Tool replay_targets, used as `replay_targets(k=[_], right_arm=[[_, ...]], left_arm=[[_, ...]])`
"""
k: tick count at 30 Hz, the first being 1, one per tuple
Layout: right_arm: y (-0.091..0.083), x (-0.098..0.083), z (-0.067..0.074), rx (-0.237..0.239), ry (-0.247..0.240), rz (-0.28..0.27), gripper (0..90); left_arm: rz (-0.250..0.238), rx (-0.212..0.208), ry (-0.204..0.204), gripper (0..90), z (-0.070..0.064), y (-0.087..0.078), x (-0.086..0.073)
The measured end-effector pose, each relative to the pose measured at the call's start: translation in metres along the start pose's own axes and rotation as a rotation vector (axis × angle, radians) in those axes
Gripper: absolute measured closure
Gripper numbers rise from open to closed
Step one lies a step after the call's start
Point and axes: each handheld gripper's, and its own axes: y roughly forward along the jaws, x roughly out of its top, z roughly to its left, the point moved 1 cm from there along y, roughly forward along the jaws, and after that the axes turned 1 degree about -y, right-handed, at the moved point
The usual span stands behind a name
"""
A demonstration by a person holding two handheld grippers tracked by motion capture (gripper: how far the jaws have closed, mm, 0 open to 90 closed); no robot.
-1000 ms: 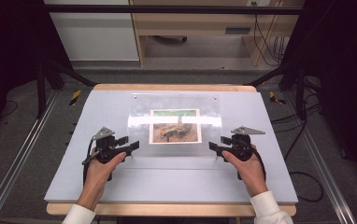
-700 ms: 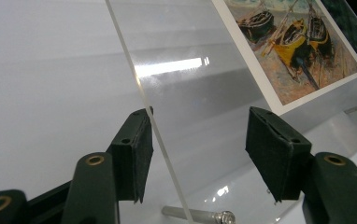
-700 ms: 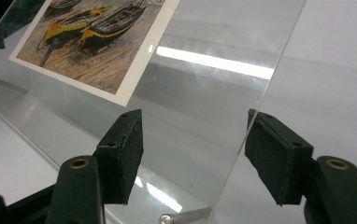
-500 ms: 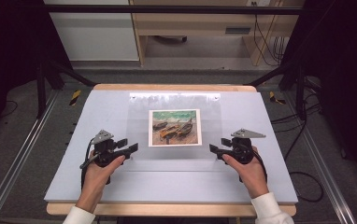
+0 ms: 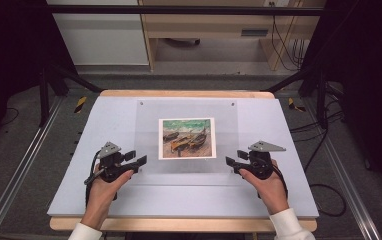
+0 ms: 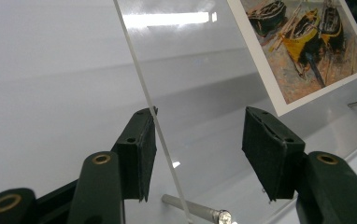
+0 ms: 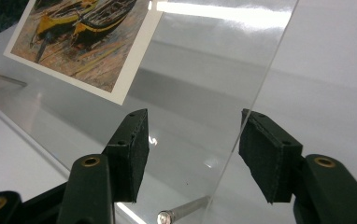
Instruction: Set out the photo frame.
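Observation:
A clear acrylic panel (image 5: 186, 165) lies on the pale blue table top (image 5: 109, 120), with a print of beached boats (image 5: 186, 138) at its middle. My left gripper (image 5: 138, 161) stands at the panel's left edge. In the left gripper view the edge (image 6: 141, 88) runs up between the jaws of the left gripper (image 6: 197, 140), against the left pad (image 6: 141, 154) and clear of the right one. My right gripper (image 5: 230, 162) is at the panel's right edge (image 7: 260, 88), which passes close to the right pad (image 7: 265, 154) of the right gripper (image 7: 193, 140). Both jaws have just been closing around the panel and stand open.
A metal pin (image 6: 195, 212) lies under the panel near the left gripper, and another pin (image 7: 181, 210) near the right one. Two small holes (image 5: 140, 103) mark the panel's far corners. A wooden strip (image 5: 179, 224) edges the table's front. Black frame legs (image 5: 49, 85) flank the table.
Both pairs of jaws are narrower than a second ago. The print looks slightly taller and squarer in the high view. The hands have stayed in place.

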Motion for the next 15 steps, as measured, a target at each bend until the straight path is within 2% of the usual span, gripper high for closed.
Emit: replay_targets(k=[15], right_arm=[[-0.011,-0.006,0.005,-0.013,-0.015,-0.009,51.4]], left_arm=[[0.002,0.018,0.010,50.0,-0.005,-0.009,-0.004]])
